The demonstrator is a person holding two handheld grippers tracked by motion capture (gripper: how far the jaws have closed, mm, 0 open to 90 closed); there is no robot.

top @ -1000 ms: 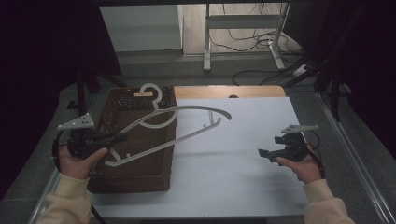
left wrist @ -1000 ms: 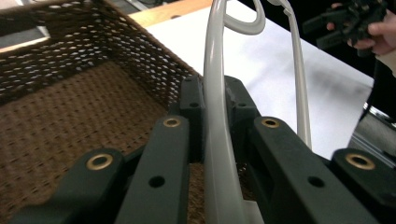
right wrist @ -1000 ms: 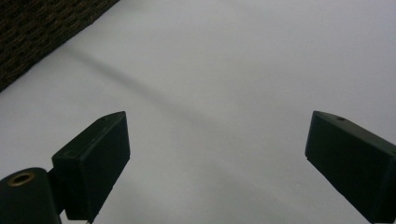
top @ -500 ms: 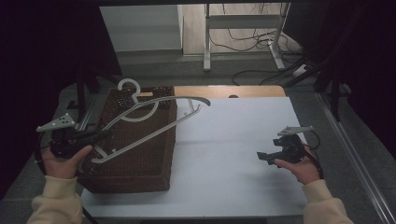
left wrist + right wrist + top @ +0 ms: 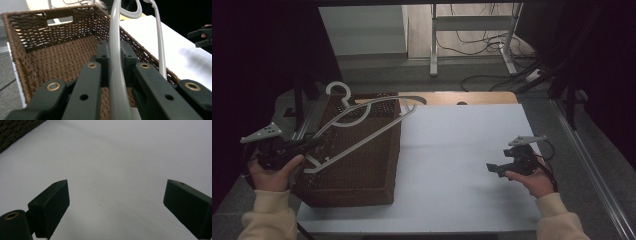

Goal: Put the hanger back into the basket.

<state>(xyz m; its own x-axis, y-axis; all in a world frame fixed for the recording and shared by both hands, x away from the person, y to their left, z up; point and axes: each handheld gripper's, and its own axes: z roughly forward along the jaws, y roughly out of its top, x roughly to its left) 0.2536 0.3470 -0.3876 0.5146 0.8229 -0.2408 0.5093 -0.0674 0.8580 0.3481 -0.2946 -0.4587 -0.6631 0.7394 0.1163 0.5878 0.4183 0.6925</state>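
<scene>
A white plastic hanger (image 5: 362, 122) hangs in the air over a brown wicker basket (image 5: 362, 165) at the table's left. My left gripper (image 5: 314, 145) is shut on the hanger's lower bar, near its left end. In the left gripper view the hanger (image 5: 116, 75) runs up between the jaws, above the basket's inside (image 5: 57, 57). My right gripper (image 5: 493, 169) is held low over the white table top (image 5: 452, 150) at the right, open with nothing in it. Its two pads (image 5: 51, 206) stand wide apart over the bare white surface (image 5: 115, 170).
A wooden board (image 5: 472, 97) lies at the table's back edge. Behind the table are a metal stand (image 5: 432, 40) and cables (image 5: 477, 80) on the floor. The basket's corner (image 5: 15, 130) shows at the top left of the right gripper view.
My left gripper has carried the hanger to the left and back, from over the table's middle to over the basket. The right gripper has barely moved.
</scene>
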